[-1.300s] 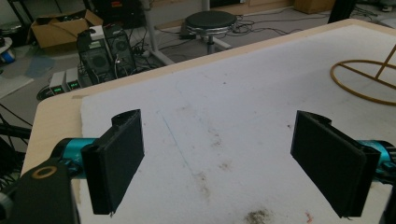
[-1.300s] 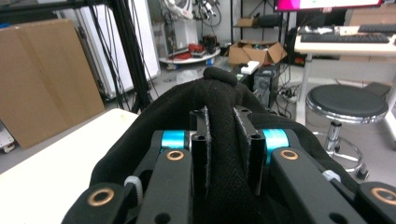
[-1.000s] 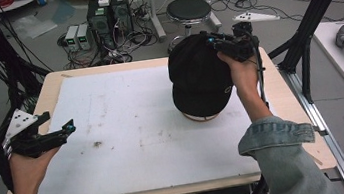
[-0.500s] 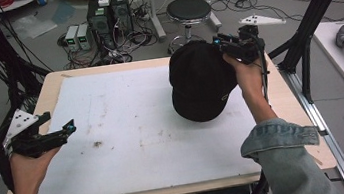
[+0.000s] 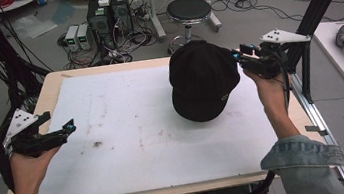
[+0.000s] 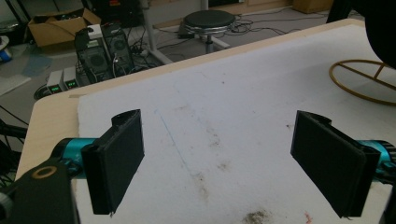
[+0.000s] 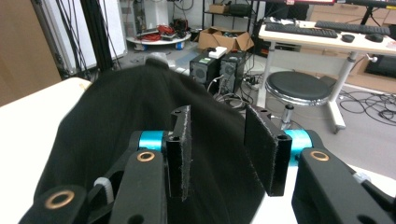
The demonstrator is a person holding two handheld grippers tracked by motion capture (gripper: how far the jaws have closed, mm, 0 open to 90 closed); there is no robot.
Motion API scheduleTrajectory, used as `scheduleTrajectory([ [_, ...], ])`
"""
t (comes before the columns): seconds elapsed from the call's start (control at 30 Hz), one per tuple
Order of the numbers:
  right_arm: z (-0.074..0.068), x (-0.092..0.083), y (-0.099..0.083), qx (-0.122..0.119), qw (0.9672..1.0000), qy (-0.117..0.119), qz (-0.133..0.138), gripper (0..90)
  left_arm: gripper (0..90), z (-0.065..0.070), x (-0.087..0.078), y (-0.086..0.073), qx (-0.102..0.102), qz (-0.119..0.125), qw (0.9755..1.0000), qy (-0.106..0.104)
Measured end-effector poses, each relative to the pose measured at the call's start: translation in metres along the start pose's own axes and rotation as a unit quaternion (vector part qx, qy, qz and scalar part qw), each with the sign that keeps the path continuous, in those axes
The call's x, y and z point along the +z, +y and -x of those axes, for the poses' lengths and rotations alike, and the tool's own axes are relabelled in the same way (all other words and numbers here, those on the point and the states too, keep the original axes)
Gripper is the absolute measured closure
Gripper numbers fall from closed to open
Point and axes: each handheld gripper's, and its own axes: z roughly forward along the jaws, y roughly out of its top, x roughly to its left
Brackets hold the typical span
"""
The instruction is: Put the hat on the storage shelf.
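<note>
A stool and computer boxes stand beyond the table, upper centre. The black cap sits right of centre on a gold wire stand, brim toward the lower frame (crown up). The right gripper, jaws just opening, has released it; the left gripper gapes empty at left.

The black fabric baseball cap sits perched on a gold wire stand, at the mat's two o'clock, brim toward six.
</note>
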Motion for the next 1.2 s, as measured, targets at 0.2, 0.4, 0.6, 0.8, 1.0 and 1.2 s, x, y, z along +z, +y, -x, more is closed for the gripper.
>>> scheduleTrajectory([
  [0.2, 0.002, -0.018, -0.022, -0.003, 1.0000, -0.008, 0.000, 57.6, 17.6, 0.000, 0.003, -0.001, -0.001, -0.003, 1.0000, -0.001],
  [0.4, -0.003, -0.033, -0.047, 0.008, 0.9999, -0.008, 0.000, 49.6, 17.6, 0.000, 0.004, -0.002, -0.002, -0.006, 1.0000, 0.000],
  [0.6, -0.010, -0.047, -0.072, 0.022, 0.9995, -0.020, 0.012, 36.5, 17.6, 0.000, 0.004, -0.003, -0.003, -0.005, 1.0000, 0.001],
  [0.8, -0.013, -0.055, -0.088, 0.045, 0.9986, -0.025, 0.012, 25.0, 17.5, 0.000, 0.004, -0.004, -0.004, -0.003, 1.0000, 0.001],
  [1.0, -0.013, -0.058, -0.104, 0.063, 0.9975, -0.030, 0.011, 16.9, 17.5, -0.001, 0.004, -0.005, -0.003, -0.004, 1.0000, 0.001],
  [1.2, -0.010, -0.058, -0.122, 0.084, 0.9959, -0.030, 0.015, 12.7, 17.5, -0.002, 0.006, -0.009, 0.001, -0.005, 1.0000, 0.008],
])
